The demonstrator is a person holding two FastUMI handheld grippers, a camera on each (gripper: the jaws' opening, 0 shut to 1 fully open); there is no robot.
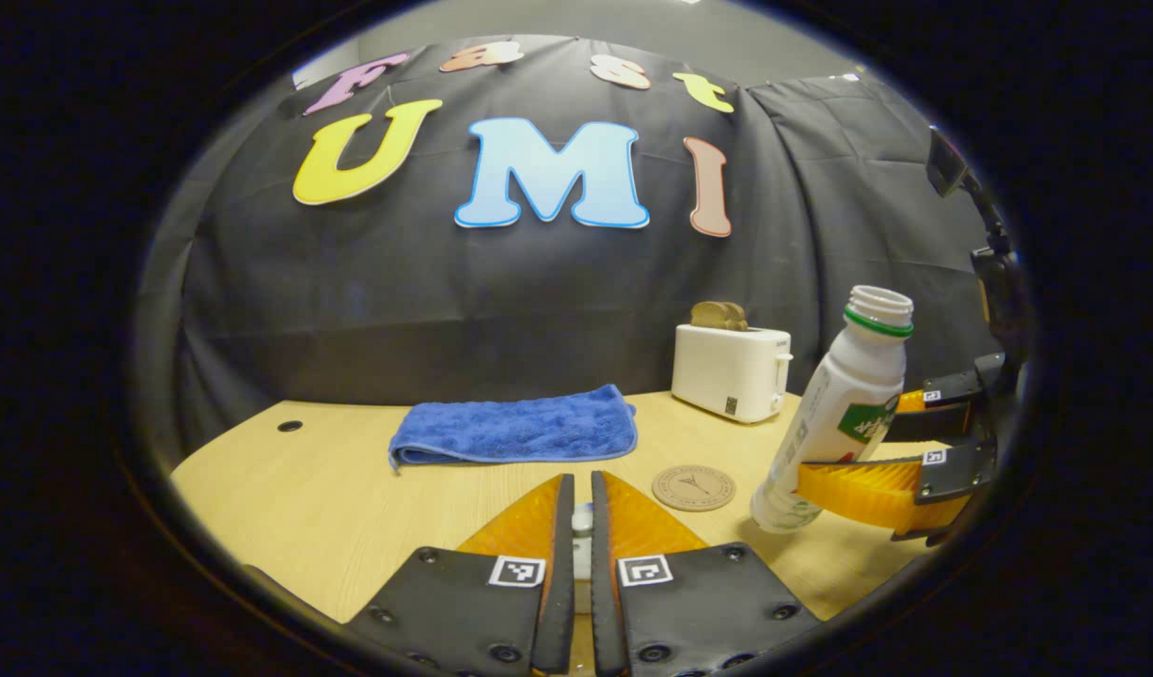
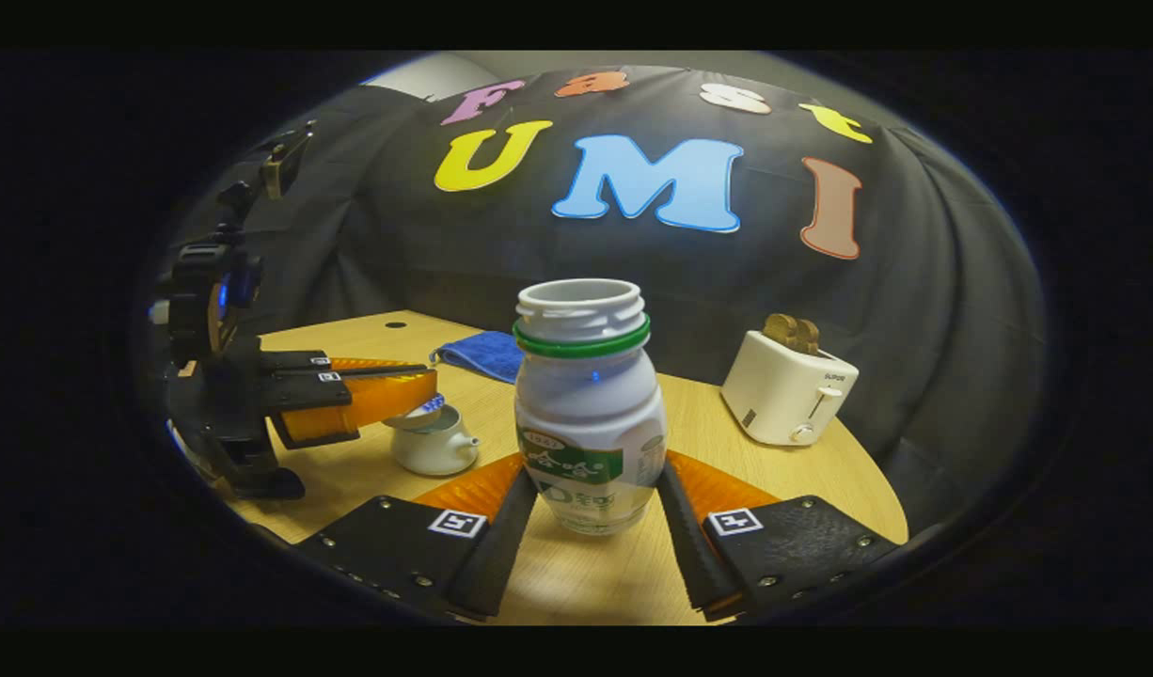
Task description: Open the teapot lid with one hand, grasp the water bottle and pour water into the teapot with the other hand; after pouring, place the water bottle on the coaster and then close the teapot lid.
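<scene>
Left gripper view hides most of what the left gripper holds: the jaws stand nearly together with only a pale sliver of something showing in the narrow slot between them, too little to identify there. The right gripper view makes it clearer: the left gripper is clenched on the small white teapot lid with blue pattern, held just above the small white ceramic teapot, whose body is partly covered by lid and fingers. The teapot's opening cannot be made out.

The right gripper grips the white plastic water bottle with a green neck ring and no cap, its jaws pressed on either side of the lower body; whether the base touches the worktop cannot be told here. In the left gripper view the bottle is tilted, clear of the surface, near the round brown coaster, which lies bare.

The worktop is light wood-grain with a small dark hole near its far left corner. A folded blue cloth lies toward the back, and a white toaster holding brown bread slices stands to its right. Black cloth forms the booth wall behind.
</scene>
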